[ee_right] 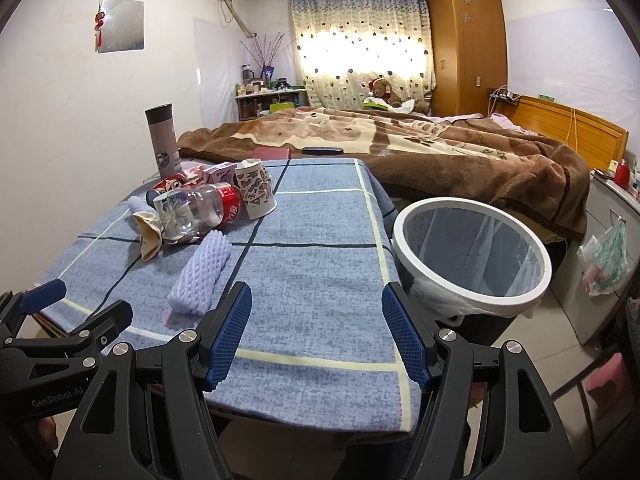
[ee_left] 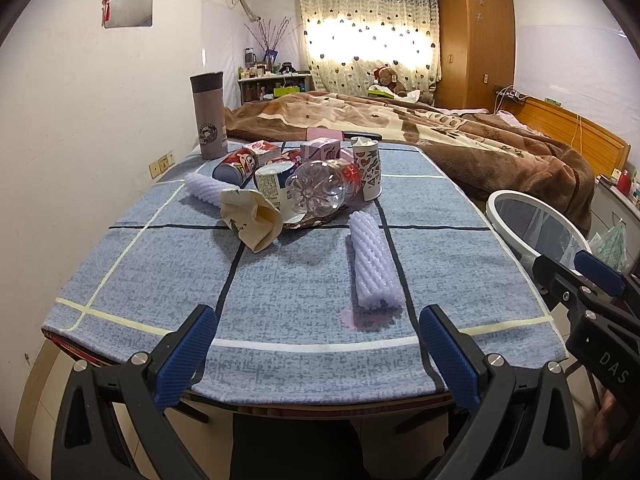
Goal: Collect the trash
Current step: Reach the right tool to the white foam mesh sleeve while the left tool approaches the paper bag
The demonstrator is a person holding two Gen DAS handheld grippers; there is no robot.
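Observation:
A pile of trash lies at the far left of the blue checked tablecloth [ee_left: 300,292]: a clear plastic bottle [ee_left: 320,192] [ee_right: 208,204], a crumpled paper cup [ee_left: 250,216], a red can [ee_left: 236,164], a patterned cup [ee_left: 370,174] [ee_right: 256,190] and pink cartons [ee_left: 320,148]. A purple foam net [ee_left: 374,266] [ee_right: 202,272] lies alone nearer me. The white-rimmed bin [ee_right: 472,256] [ee_left: 532,228] with a clear liner stands off the table's right edge. My left gripper [ee_left: 312,356] and right gripper [ee_right: 316,332] hover open and empty over the near table edge.
A tall grey thermos [ee_left: 210,116] [ee_right: 164,138] stands at the table's far left corner. A second purple foam net [ee_left: 202,186] lies by the pile. Behind the table is a bed with a brown blanket [ee_right: 440,152]. A plastic bag [ee_right: 606,260] hangs at the right.

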